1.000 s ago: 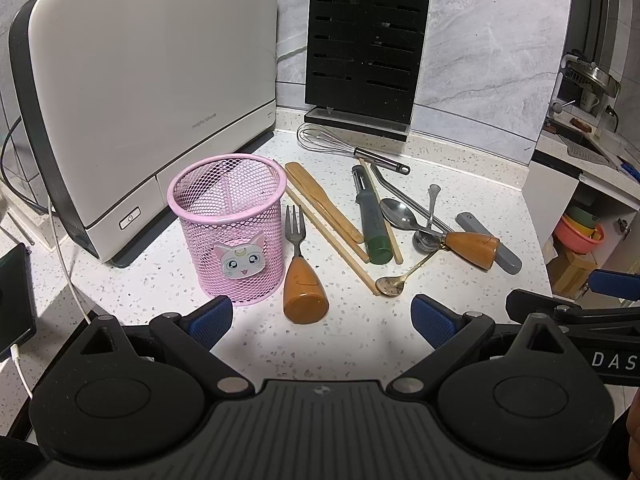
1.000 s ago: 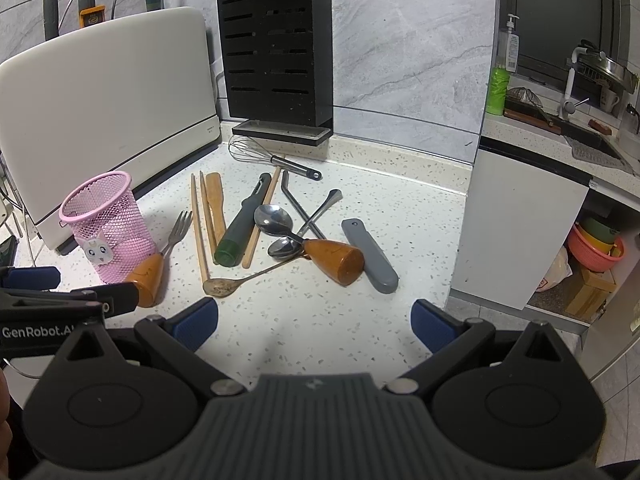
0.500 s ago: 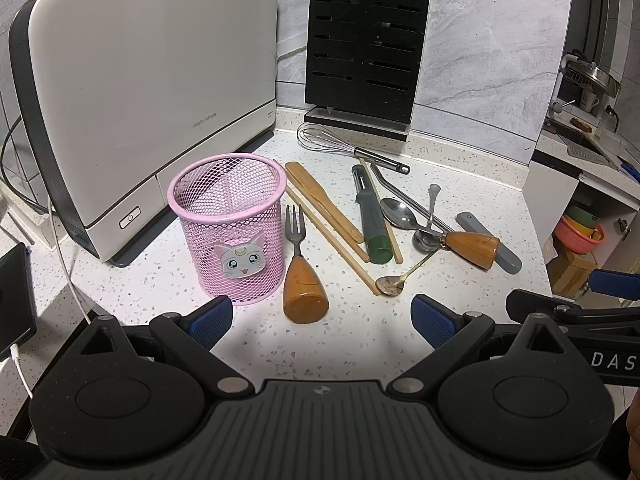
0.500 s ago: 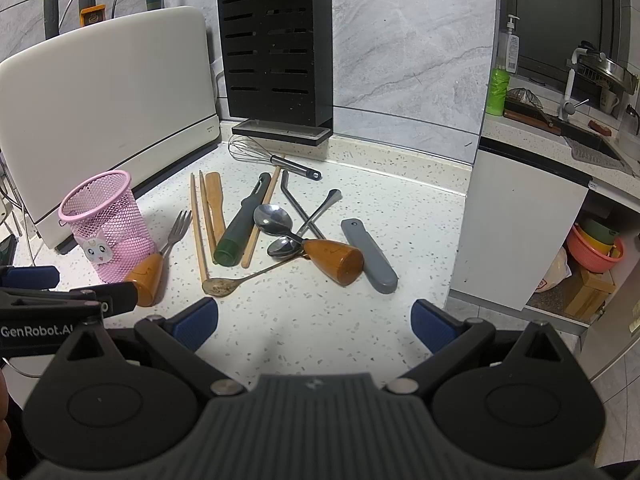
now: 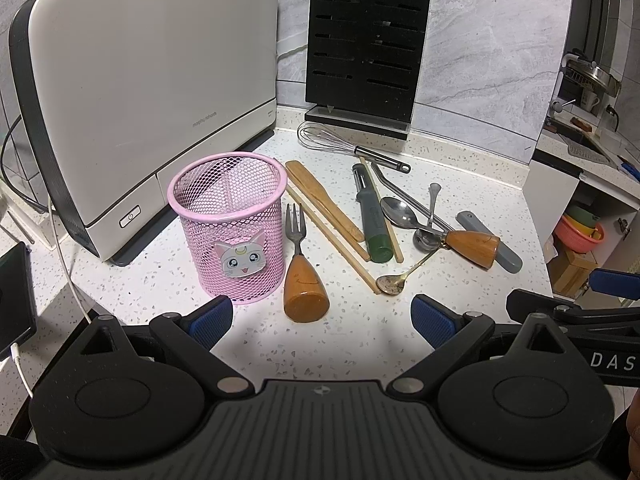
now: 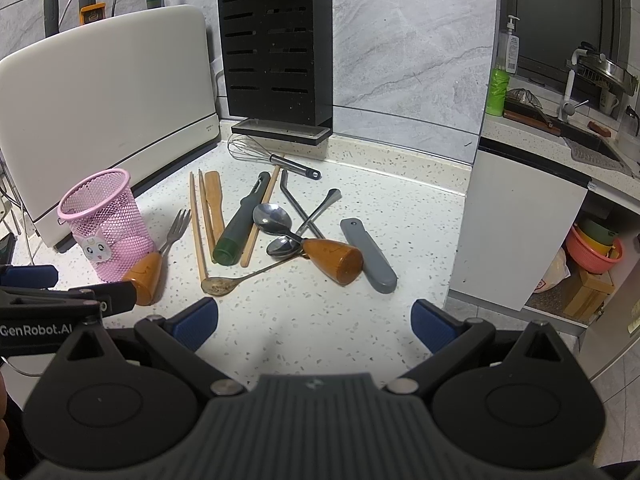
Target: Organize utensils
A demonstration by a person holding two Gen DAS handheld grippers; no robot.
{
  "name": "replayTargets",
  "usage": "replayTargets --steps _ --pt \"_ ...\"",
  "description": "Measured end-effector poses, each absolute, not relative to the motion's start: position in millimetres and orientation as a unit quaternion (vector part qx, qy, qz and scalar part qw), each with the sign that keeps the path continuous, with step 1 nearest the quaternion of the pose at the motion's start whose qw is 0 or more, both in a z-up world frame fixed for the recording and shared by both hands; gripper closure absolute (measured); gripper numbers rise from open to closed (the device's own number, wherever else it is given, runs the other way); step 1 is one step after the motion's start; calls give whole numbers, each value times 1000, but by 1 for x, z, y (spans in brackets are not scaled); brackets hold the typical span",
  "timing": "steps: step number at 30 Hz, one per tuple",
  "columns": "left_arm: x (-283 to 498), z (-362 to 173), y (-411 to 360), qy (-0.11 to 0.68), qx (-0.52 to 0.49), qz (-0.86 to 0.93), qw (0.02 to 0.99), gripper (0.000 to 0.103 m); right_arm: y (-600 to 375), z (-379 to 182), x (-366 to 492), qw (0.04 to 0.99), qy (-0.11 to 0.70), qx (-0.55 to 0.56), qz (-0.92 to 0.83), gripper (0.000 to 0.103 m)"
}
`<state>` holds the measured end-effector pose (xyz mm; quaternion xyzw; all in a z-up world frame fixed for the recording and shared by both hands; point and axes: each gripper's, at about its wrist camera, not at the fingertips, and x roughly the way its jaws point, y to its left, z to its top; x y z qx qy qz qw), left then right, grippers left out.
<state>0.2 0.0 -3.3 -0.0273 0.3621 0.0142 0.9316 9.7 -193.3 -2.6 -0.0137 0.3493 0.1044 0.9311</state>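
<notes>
While both pairs of tongs hang back at the near edge, I take stock from biggest to smallest. The speckled desk carries everything. At ten o'clock in the left view stands the white appliance, and at twelve o'clock the black slotted knife block, neither part of my job as far as I can judge. The pink mesh holder stands upright at about eleven o'clock, just in front of the appliance, and I see nothing in it, so I judge the sorting not yet begun.

All the utensils lie loose on the desk. The wooden-handled fork lies just beside the holder, at twelve o'clock from my left tongs. Past it come the wooden spatula and chopsticks, then the green-handled peeler, the whisk by the block, and the grey handle at one o'clock. The wooden-handled spoon crosses a steel spoon, and the small brass spoon lies nearest my right tongs.

Both pairs of tongs are spread wide and hold nothing. Every piece remains to be lifted into the holder; the fork looks the easiest start.
</notes>
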Motion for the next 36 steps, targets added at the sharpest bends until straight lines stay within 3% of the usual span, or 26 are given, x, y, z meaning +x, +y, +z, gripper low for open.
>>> replayTargets --steps 21,34,35,36 --pt "-3 -6 0 367 -34 12 930 0 -193 -3 10 931 349 -15 104 3" --pt "5 -16 4 427 -49 -16 903 0 -196 -1 10 932 346 -15 107 3" --pt "6 -18 6 440 -56 -19 896 2 -197 0 10 932 345 -14 108 3" --pt "6 -20 9 448 -62 -21 892 13 -197 1 10 933 344 -13 108 3"
